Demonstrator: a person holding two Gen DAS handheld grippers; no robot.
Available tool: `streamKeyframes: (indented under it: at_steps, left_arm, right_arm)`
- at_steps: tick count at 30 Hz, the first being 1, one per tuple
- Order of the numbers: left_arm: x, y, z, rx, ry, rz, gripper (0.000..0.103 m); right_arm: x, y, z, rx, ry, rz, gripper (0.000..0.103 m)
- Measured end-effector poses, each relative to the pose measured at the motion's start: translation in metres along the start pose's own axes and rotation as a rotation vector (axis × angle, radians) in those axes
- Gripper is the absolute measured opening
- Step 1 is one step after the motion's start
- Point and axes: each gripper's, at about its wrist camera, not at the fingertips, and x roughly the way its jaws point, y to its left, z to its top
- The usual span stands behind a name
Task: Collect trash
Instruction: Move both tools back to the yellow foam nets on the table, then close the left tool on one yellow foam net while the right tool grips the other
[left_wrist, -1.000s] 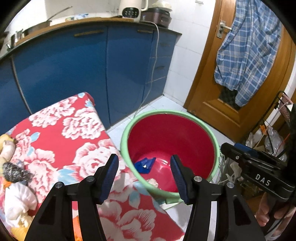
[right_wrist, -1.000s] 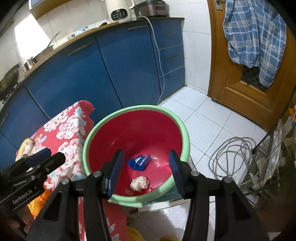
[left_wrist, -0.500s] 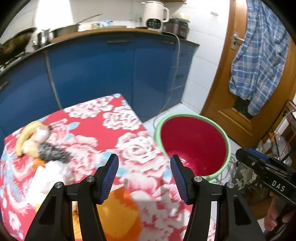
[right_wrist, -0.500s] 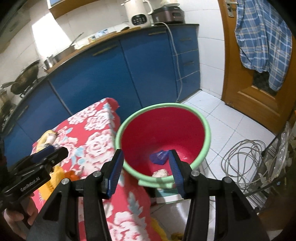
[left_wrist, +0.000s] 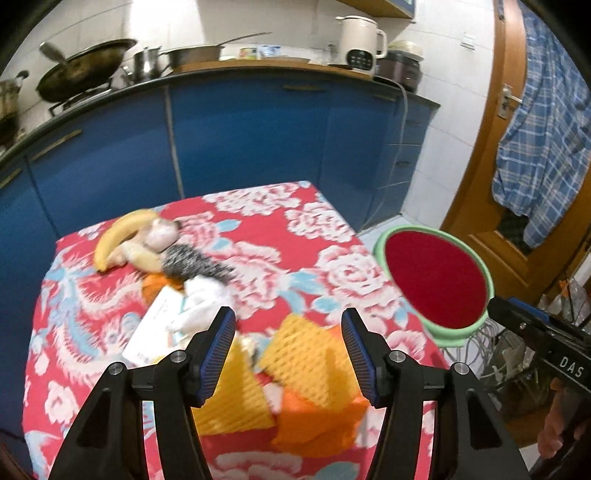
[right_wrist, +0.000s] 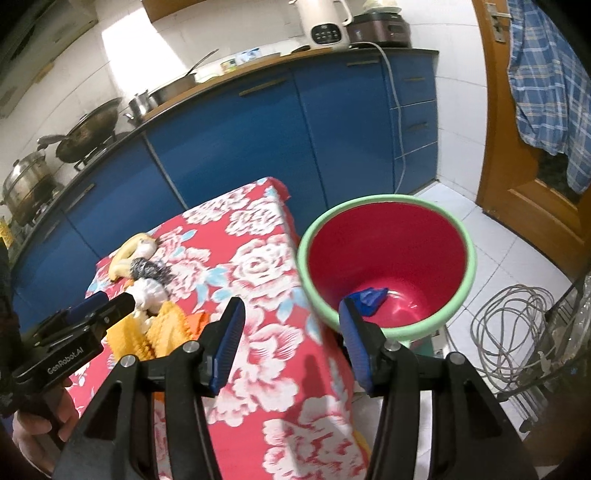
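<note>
Swinging back from the red bin (right_wrist: 388, 266) to the trash pile.
Left gripper (left_wrist: 288, 350), fingers spread and empty, now hovers over orange mesh (left_wrist: 310, 354) beside the bin; right gripper (right_wrist: 291, 339) also spread; next pickup likely.

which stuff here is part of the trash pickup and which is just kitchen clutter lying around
Part of the job:
- red bucket, blue scrap already inside
- yellow foam netting
- banana peel
- steel scrubber
- white wad
- left gripper and right gripper, both open and empty

Just lying about:
- wok
- kettle
- plaid shirt
- cable coil
</note>
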Motion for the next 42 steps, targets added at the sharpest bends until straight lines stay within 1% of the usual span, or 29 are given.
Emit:
streamKeyframes:
  at_steps: [3, 7, 9, 11, 14, 17, 26, 29, 31, 32, 38, 40, 41, 42]
  left_arm:
    - [-0.001, 0.013, -0.007, -0.027, 0.008, 0.022, 0.067]
    - [-0.001, 0.03, -0.017, -0.063, 0.024, 0.056, 0.07]
    - [0.001, 0.039, -0.023, -0.077, 0.034, 0.074, 0.073]
    - [0.004, 0.045, -0.028, -0.085, 0.044, 0.088, 0.075]
    - [0.012, 0.054, -0.037, -0.104, 0.073, 0.111, 0.075]
    - [0.019, 0.06, -0.044, -0.121, 0.097, 0.115, 0.075]
    - [0.037, 0.064, -0.056, -0.136, 0.138, 0.093, 0.075]
    - [0.041, 0.063, -0.058, -0.135, 0.141, 0.072, 0.075]
    - [0.043, 0.063, -0.06, -0.14, 0.147, 0.045, 0.075]
    - [0.044, 0.064, -0.061, -0.147, 0.15, 0.029, 0.074]
    - [0.046, 0.067, -0.065, -0.17, 0.161, -0.009, 0.045]
    - [0.045, 0.069, -0.065, -0.178, 0.16, -0.021, 0.039]
    - [0.045, 0.07, -0.065, -0.179, 0.16, -0.024, 0.031]
    - [0.044, 0.07, -0.065, -0.179, 0.162, -0.031, 0.027]
  right_arm:
    - [0.004, 0.01, -0.004, -0.017, 0.013, 0.018, 0.055]
    - [0.009, 0.025, -0.009, -0.045, 0.027, 0.035, 0.055]
    - [0.011, 0.031, -0.011, -0.055, 0.032, 0.042, 0.055]
    - [0.014, 0.037, -0.013, -0.063, 0.038, 0.048, 0.055]
    - [0.018, 0.045, -0.015, -0.079, 0.049, 0.057, 0.055]
    - [0.022, 0.052, -0.017, -0.096, 0.058, 0.065, 0.055]
    - [0.035, 0.064, -0.023, -0.116, 0.091, 0.081, 0.055]
    - [0.039, 0.067, -0.025, -0.123, 0.103, 0.092, 0.055]
    - [0.042, 0.07, -0.026, -0.129, 0.109, 0.099, 0.055]
    - [0.043, 0.071, -0.026, -0.132, 0.111, 0.101, 0.055]
    - [0.049, 0.078, -0.03, -0.149, 0.123, 0.121, 0.055]
    - [0.052, 0.08, -0.031, -0.152, 0.129, 0.128, 0.055]
    - [0.054, 0.081, -0.032, -0.154, 0.132, 0.132, 0.055]
    - [0.056, 0.083, -0.033, -0.157, 0.137, 0.134, 0.055]
